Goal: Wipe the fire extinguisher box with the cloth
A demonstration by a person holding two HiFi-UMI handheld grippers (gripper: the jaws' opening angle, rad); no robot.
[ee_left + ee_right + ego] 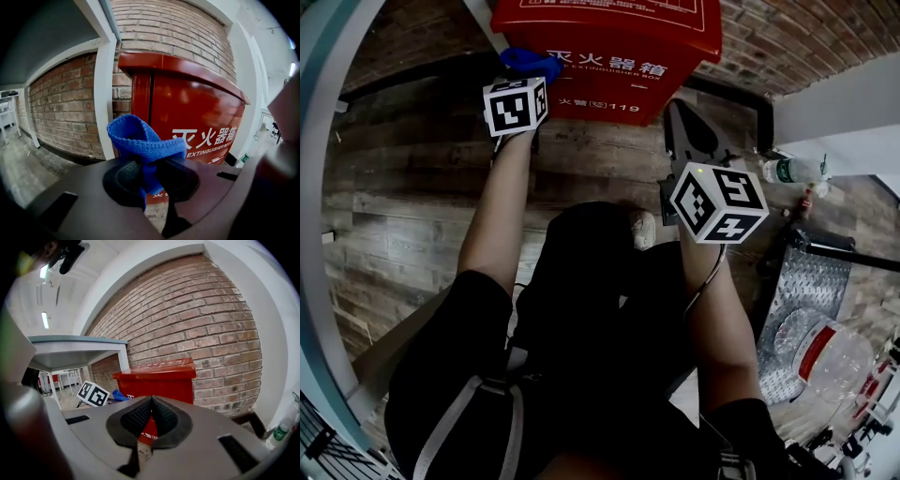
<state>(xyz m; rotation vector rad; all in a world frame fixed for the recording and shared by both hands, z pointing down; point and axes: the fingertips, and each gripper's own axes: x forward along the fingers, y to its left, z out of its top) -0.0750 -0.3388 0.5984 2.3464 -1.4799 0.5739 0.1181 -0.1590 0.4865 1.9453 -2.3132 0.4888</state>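
Observation:
A red fire extinguisher box (609,56) stands on the wooden floor against a brick wall, white lettering on its front (197,122) (164,378). My left gripper (523,80) is shut on a blue cloth (530,63), held close to the box's front left corner. In the left gripper view the cloth (143,143) bulges up in a loop from between the jaws (145,180). My right gripper (689,131) hangs lower, right of the box front, its jaws shut with nothing between them (151,416). The right gripper view shows the left gripper's marker cube (93,393) beside the box.
A white table leg (105,98) stands just left of the box. A plastic bottle (792,171) lies on the floor to the right, near a metal tread plate (806,300) and a large water jug (825,352). The person's legs fill the lower middle.

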